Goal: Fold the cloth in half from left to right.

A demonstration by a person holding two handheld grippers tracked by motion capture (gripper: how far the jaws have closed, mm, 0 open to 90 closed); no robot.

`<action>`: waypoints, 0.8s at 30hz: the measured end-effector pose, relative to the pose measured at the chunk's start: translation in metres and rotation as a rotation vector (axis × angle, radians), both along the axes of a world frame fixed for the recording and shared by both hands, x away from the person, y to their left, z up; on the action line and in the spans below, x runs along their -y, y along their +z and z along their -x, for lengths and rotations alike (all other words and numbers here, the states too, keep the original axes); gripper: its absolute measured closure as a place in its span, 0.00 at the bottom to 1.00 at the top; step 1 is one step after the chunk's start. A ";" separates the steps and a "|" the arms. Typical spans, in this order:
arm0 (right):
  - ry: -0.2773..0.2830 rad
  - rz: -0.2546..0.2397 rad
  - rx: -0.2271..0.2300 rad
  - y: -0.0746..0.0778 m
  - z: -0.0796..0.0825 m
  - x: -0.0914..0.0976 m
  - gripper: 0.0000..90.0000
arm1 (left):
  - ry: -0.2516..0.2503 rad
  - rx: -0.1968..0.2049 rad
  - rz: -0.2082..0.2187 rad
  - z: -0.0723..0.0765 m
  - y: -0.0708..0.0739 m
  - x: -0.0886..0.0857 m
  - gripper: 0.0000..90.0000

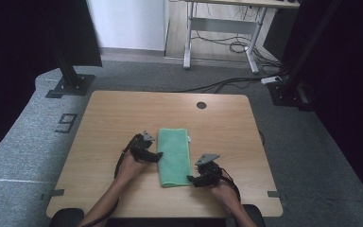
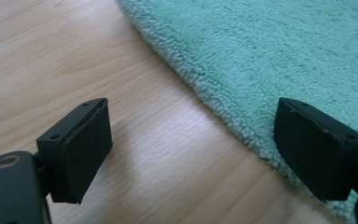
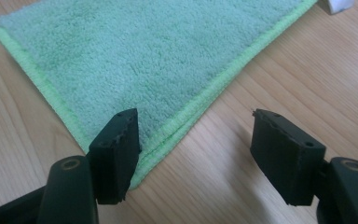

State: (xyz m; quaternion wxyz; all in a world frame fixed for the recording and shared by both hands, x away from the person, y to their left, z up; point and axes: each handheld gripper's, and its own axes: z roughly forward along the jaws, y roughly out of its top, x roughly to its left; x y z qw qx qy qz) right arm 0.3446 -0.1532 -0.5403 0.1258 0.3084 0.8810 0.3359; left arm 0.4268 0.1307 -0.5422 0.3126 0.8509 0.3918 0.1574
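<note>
We are lining up on the folded green towel (image 1: 174, 156), both the left gripper (image 2: 193, 154) and right gripper (image 3: 196, 156) with jaws apart astride its edges, so next each must close on cloth.

A wooden table (image 1: 123, 113) stands on grey carpet (image 1: 23, 137), with a white wall (image 1: 127, 23), black curtains (image 1: 9, 56) and a white-legged desk (image 1: 227, 28) behind.

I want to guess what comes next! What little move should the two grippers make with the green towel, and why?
Probably close both on the towel's edges. The folded green towel lies flat; the left gripper straddles its side edge and the right gripper its near corner, jaws open, nothing gripped yet.
</note>
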 end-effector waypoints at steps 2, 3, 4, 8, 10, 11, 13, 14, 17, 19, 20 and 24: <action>0.002 -0.004 -0.003 0.000 -0.001 -0.005 0.35 | 0.000 0.001 0.001 -0.003 0.000 -0.004 0.14; 0.003 -0.006 -0.003 0.000 -0.001 -0.007 0.35 | 0.002 -0.001 0.005 -0.005 0.000 -0.006 0.14; 0.008 -0.005 -0.003 0.000 -0.002 -0.010 0.35 | 0.005 0.000 0.006 -0.007 -0.001 -0.007 0.13; 0.016 -0.003 -0.005 0.000 -0.005 -0.020 0.33 | 0.019 -0.006 0.021 -0.014 -0.002 -0.013 0.13; 0.020 -0.002 -0.008 0.000 -0.006 -0.026 0.33 | 0.026 -0.010 0.027 -0.017 -0.002 -0.015 0.12; 0.019 0.000 -0.008 0.000 -0.007 -0.027 0.32 | 0.026 -0.014 0.029 -0.018 -0.002 -0.015 0.12; 0.020 -0.002 -0.005 0.000 -0.007 -0.028 0.32 | 0.024 -0.017 0.029 -0.018 -0.002 -0.016 0.13; 0.017 -0.007 -0.008 -0.001 -0.007 -0.028 0.32 | 0.024 -0.017 0.029 -0.018 -0.002 -0.016 0.13; 0.003 -0.027 -0.016 -0.002 -0.007 -0.025 0.32 | 0.022 -0.014 0.024 -0.018 -0.001 -0.015 0.13; 0.001 -0.025 -0.016 -0.001 -0.007 -0.026 0.32 | 0.020 -0.003 0.018 -0.016 0.002 -0.014 0.13; 0.003 -0.022 -0.007 -0.001 -0.006 -0.026 0.32 | 0.016 -0.001 0.023 -0.014 0.003 -0.014 0.13; -0.007 -0.066 0.003 0.005 -0.006 -0.021 0.30 | -0.020 0.005 0.039 -0.003 0.011 -0.014 0.12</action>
